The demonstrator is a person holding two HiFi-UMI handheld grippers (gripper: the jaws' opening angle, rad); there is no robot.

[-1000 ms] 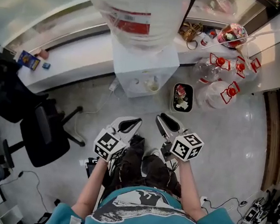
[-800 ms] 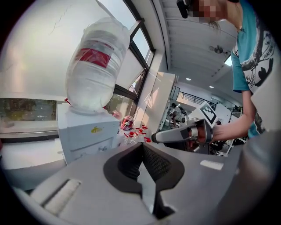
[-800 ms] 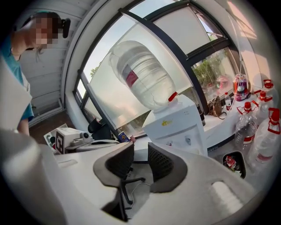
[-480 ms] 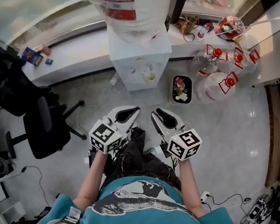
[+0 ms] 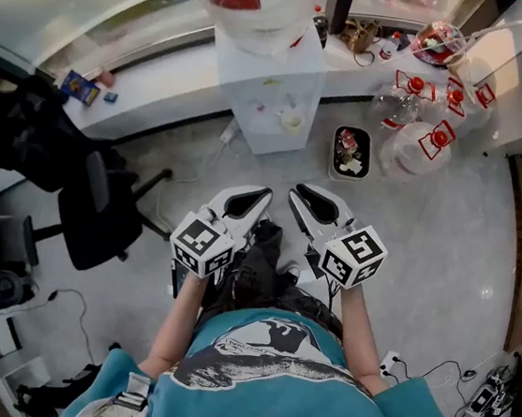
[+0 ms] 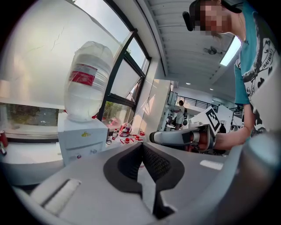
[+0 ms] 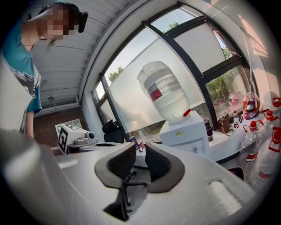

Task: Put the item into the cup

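Note:
A small pale cup (image 5: 292,120) sits in the nook of a white water dispenser (image 5: 268,72) with a big bottle on top. Both grippers hang at waist height in front of the person, side by side and pointing at the dispenser, well short of it. My left gripper (image 5: 255,196) has its pads touching and nothing between them (image 6: 141,148). The jaws of my right gripper (image 5: 302,194) are closing, with a narrow gap left and nothing in it (image 7: 140,151). Neither gripper holds any item.
A black tray of small things (image 5: 350,153) lies on the floor right of the dispenser, beside several clear jugs with red caps (image 5: 411,141). A black office chair (image 5: 100,211) stands to the left. A white ledge (image 5: 152,95) along the window carries a blue box (image 5: 79,88).
The dispenser and the floor items have slid upward in the head view. Both grippers keep their place in front of the person's waist.

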